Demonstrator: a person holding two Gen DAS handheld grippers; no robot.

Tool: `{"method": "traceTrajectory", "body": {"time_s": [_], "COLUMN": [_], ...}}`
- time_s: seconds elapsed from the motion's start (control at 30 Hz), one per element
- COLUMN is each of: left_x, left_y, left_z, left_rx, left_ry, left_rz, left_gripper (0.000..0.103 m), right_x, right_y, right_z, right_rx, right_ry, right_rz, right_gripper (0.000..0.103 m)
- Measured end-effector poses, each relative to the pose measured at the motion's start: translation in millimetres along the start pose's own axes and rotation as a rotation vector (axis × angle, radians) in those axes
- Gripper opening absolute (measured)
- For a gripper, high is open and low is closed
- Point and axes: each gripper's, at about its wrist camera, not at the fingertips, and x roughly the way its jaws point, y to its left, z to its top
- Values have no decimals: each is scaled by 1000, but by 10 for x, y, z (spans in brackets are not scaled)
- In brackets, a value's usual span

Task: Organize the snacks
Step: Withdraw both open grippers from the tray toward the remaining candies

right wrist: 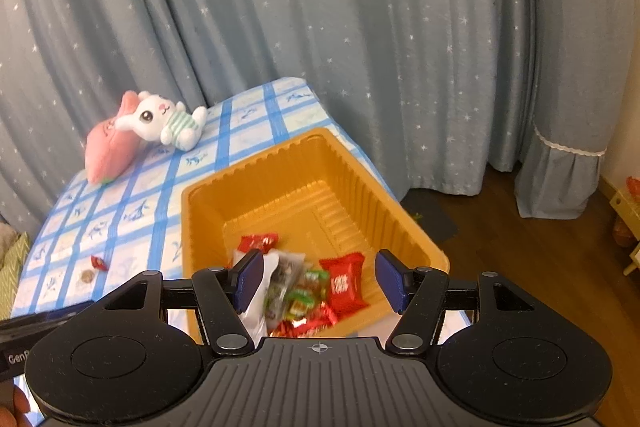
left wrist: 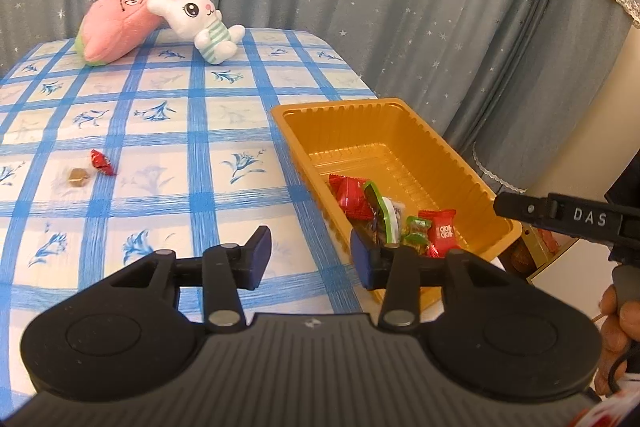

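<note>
Two candies lie near the surface's left edge, one tray of snacks at its right edge, both grippers' jaws apart and empty

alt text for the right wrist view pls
The right gripper hangs open over a gold plastic tray holding a pile of wrapped snacks. Two more candies lie on the blue checked tablecloth, with two plush toys at its far end.

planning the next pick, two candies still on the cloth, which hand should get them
Left, probably. The left tongs are open, empty and over the cloth, on the side where the red candy and gold candy lie. The right tongs hang open over the tray, farther away.
</note>
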Motion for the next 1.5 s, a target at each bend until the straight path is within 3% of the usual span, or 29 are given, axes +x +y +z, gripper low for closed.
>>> {"method": "traceTrajectory", "body": {"time_s": [0.57, 1.5], "left_x": [-587, -1028], "left_y": [217, 1130], "left_z": [-198, -285], "left_rx": [-25, -127], "left_ry": [-51, -102], "left_rz": [37, 181], "left_gripper": [63, 65], "right_x": [-343, -208], "right_y": [637, 1423], "right_z": [-380, -664], "right_rx": [-129, -226], "right_ry": [31, 74], "right_rz": [29, 135], "right_gripper": [63, 66]}}
